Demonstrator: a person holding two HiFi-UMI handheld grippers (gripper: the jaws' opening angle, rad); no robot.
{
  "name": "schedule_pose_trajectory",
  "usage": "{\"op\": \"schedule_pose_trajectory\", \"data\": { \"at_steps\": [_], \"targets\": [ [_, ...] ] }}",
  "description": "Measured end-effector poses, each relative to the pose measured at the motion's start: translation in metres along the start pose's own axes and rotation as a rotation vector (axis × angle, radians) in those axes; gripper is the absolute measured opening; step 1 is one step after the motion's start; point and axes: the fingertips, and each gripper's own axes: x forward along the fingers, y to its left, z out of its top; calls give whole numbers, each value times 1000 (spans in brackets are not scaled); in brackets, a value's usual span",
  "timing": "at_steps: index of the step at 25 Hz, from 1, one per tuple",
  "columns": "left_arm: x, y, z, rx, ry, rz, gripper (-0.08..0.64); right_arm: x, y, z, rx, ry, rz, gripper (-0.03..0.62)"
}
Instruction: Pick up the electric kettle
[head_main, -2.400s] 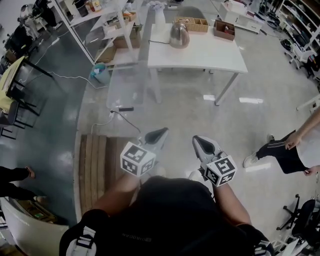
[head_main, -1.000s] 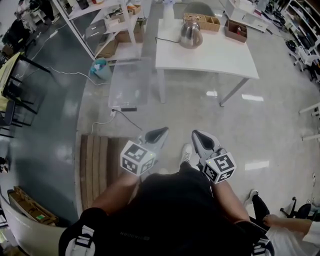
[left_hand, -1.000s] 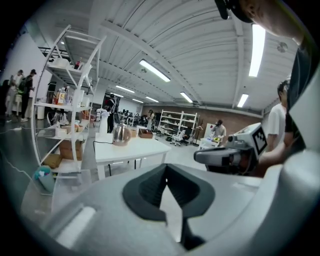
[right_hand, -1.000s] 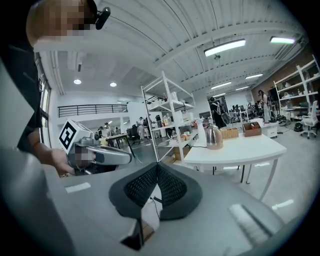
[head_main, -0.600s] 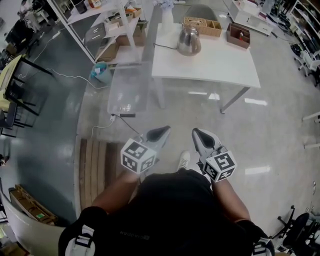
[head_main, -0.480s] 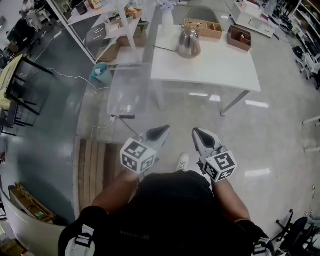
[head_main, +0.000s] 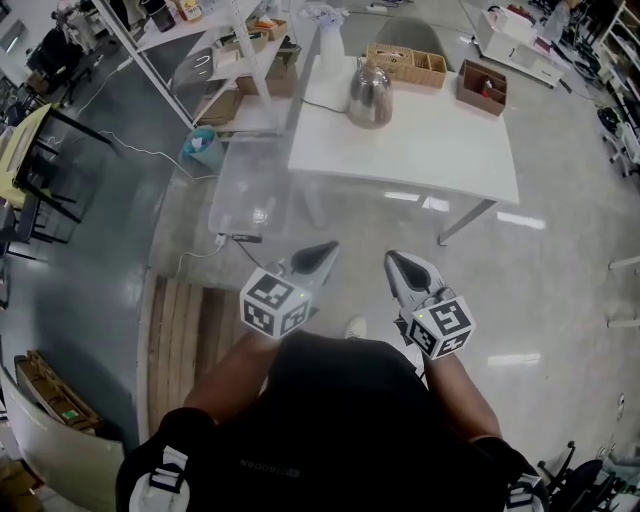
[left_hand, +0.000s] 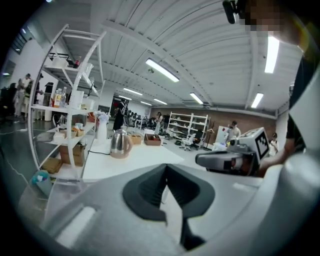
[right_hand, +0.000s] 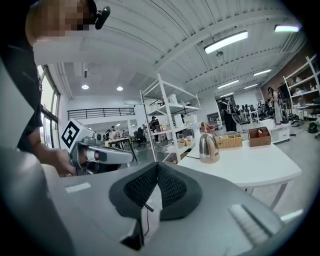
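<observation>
ok so progress check: basically nothing of the actual pickup is done yet imo; the electric kettle (head_main: 370, 97) sits upright on the white table (head_main: 440, 150), at its far-left part, just beside a wicker tray (head_main: 405, 62), w/ a brown box (head_main: 483, 87) further right along the far edge; nothing's touching it; both grippers are held out in front of the person (head_main: 340, 420), well apart from the table, w/ a stretch of bare floor (head_main: 400, 220) between them and its near edge; left gripper (head_main: 322, 250) has its jaws pressed together, nothing between them; right gripper (head_main: 393, 260) same deal, pads closed tip to tip and empty, each gripper view shows that clearly; both point roughly toward the table and the kettle looks small and far off in both gripper views, so afaict this is the approach bit, not the grab; what's left, as I judge it: get up to the table, spread the jaws of whichever gripper goes for it, get them round the handle (can't make out which way it faces tbh) and lift; fwiw a dark cord (left_hand: 97, 153) seems to run off the kettle's base toward the shelf rack (head_main: 215, 60) side, so prob worth watching that on the lift
</observation>
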Motion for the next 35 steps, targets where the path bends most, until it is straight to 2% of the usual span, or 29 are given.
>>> {"op": "schedule_pose_trajectory", "data": {
  "at_steps": [7, 16, 24, 35],
  "targets": [
    [19, -8, 2, 10, 36, 19, 5, -6, -21, 3, 23, -16, 20, 6],
    [36, -6, 9, 20, 42, 20, 4, -6, -40, 2, 33, -11, 6, 6],
    [53, 12, 23, 42, 8, 12, 4, 6, -55, 1, 26, -3, -18, 6],
    [74, 55, 30, 52, 26, 9, 4, 51, -74, 9, 30, 18, -19, 6]
  ]
}}
